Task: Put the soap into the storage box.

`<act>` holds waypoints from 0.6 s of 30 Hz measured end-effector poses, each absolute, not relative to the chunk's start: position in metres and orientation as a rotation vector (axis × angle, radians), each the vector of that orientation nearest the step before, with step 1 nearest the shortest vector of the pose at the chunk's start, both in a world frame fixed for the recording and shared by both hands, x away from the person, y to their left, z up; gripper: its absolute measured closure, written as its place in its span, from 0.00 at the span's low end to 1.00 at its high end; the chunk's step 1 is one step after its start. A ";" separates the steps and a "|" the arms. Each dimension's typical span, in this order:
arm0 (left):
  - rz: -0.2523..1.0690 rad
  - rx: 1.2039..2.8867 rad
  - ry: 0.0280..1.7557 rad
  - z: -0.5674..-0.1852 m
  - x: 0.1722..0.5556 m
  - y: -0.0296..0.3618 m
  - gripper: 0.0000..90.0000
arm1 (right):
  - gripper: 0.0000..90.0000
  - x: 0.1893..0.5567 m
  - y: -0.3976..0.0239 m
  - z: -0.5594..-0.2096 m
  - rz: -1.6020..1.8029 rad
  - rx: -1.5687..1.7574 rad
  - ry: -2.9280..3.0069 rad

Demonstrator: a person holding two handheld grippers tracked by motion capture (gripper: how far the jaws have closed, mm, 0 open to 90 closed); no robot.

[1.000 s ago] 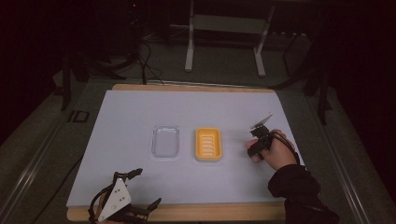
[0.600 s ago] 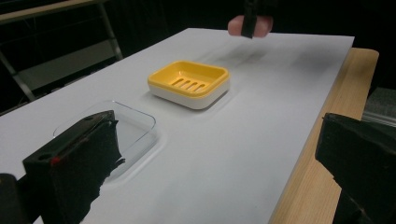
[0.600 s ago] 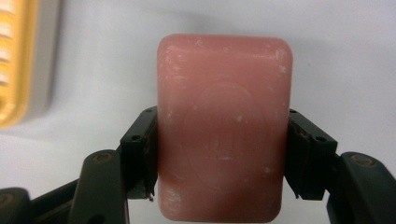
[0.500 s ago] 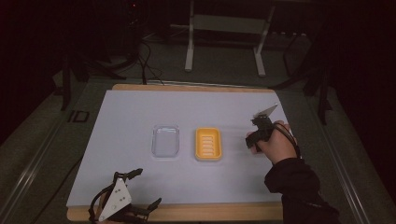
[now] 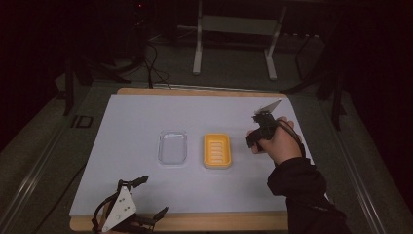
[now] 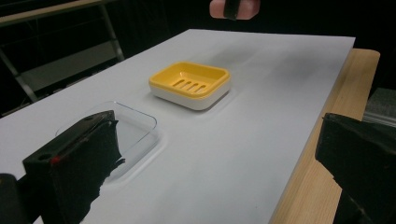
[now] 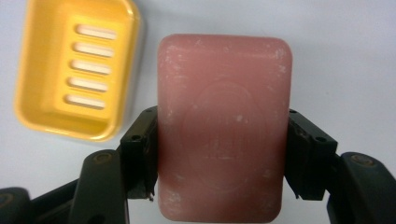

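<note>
White mat [image 5: 136,122] covers wooden table [image 5: 195,222]; dark floor, metal stand legs [image 5: 234,44] beyond far edge. Left gripper [image 5: 127,210] at near-left edge, jaws wide apart, empty. Clear lid [image 5: 173,147] mid-mat; yellow soap dish [image 5: 217,150] just beside, empty. Right gripper [image 7: 219,158] above mat right of dish, jaws clamped on pink soap bar [image 7: 224,126]. Bare mat all around.
</note>
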State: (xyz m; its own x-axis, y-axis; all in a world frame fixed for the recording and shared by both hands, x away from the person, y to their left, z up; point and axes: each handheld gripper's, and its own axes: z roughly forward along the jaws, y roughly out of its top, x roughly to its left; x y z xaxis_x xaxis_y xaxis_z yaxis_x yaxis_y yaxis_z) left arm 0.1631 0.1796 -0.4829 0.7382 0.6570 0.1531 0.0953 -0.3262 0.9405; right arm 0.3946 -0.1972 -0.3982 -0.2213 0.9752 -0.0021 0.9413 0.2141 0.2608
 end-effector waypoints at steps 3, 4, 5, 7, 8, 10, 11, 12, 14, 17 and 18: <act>0.643 1.845 0.582 -0.483 0.163 0.179 0.01 | 0.42 0.394 -0.183 -0.388 0.330 1.828 2.303; 0.642 1.843 0.582 -0.483 0.163 0.179 0.01 | 0.42 0.394 -0.180 -0.386 0.349 1.830 2.300; 0.642 1.843 0.581 -0.483 0.163 0.179 0.01 | 0.42 0.393 -0.176 -0.383 0.353 1.824 2.298; 0.641 1.843 0.583 -0.483 0.163 0.179 0.01 | 0.42 0.393 -0.169 -0.380 0.366 1.815 2.300; 0.641 1.842 0.584 -0.483 0.163 0.179 0.01 | 0.42 0.392 -0.166 -0.378 0.362 1.811 2.303; 0.640 1.840 0.585 -0.483 0.163 0.179 0.01 | 0.42 0.392 -0.159 -0.376 0.375 1.796 2.307; 0.640 1.840 0.585 -0.483 0.163 0.179 0.01 | 0.42 0.392 -0.159 -0.376 0.375 1.796 2.307; 0.642 1.842 0.582 -0.483 0.163 0.179 0.01 | 0.42 0.392 -0.155 -0.376 0.378 1.788 2.311; 0.642 1.846 0.581 -0.483 0.163 0.179 0.01 | 0.42 0.393 -0.145 -0.375 0.409 1.780 2.326; 0.641 1.843 0.579 -0.483 0.162 0.180 0.01 | 0.42 0.393 -0.136 -0.374 0.427 1.779 2.329; 0.642 1.841 0.579 -0.483 0.162 0.180 0.01 | 0.42 0.393 -0.133 -0.374 0.436 1.777 2.330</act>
State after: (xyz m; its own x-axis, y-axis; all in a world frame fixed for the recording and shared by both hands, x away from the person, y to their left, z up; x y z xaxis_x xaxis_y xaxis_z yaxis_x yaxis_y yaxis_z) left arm 0.1624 0.1796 -0.4825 0.7388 0.6549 0.1591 0.0901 -0.3299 0.9397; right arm 0.3928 -0.1334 -0.3742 -0.2702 0.9622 0.0350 0.9098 0.2433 0.3363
